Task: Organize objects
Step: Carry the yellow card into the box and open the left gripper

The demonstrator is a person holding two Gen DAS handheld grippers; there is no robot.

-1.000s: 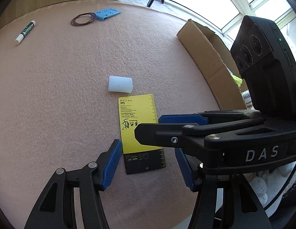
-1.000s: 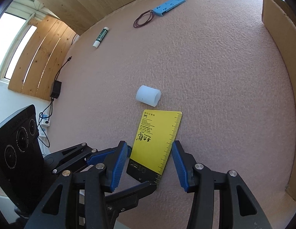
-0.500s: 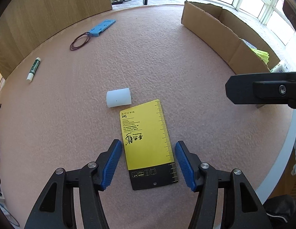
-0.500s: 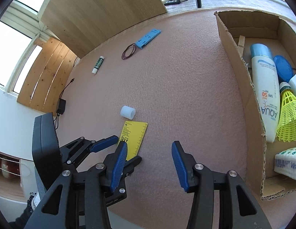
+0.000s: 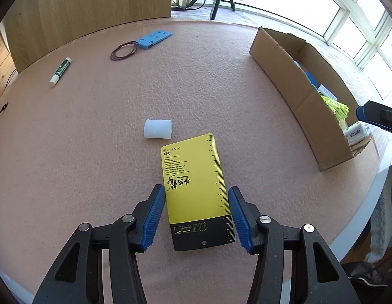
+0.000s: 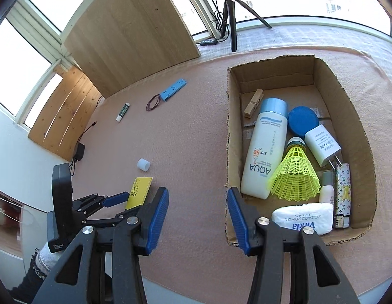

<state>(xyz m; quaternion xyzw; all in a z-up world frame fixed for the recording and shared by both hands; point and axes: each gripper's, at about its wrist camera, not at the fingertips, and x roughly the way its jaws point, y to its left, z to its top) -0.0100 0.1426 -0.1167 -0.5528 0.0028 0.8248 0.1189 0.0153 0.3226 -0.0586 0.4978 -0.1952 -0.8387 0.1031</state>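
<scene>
A yellow ruler card (image 5: 193, 174) with a black end lies flat on the pink table mat, between the blue pads of my left gripper (image 5: 196, 190). Its jaws are closing, and a thin gap still shows on each side of the card. A white cylinder (image 5: 158, 128) lies just beyond the card. My right gripper (image 6: 197, 192) is open and holds nothing; it hangs above the mat by the near left corner of the cardboard box (image 6: 231, 126). In the right wrist view the left gripper (image 6: 125, 204) is over the card (image 6: 140, 192).
The box holds a sunscreen bottle (image 6: 265, 152), a yellow shuttlecock (image 6: 294, 174), a charger (image 6: 322, 144), a tissue pack (image 6: 304, 219) and several other small items. A glue stick (image 5: 60, 71), a rubber band loop (image 5: 124, 50) and a blue plastic piece (image 5: 155, 39) lie at the far side. The table edge (image 5: 373, 190) is near right.
My right gripper has swung away from the card, rightward and up, until it looks into the box. The left gripper has tilted, and its jaws have narrowed around the card.
</scene>
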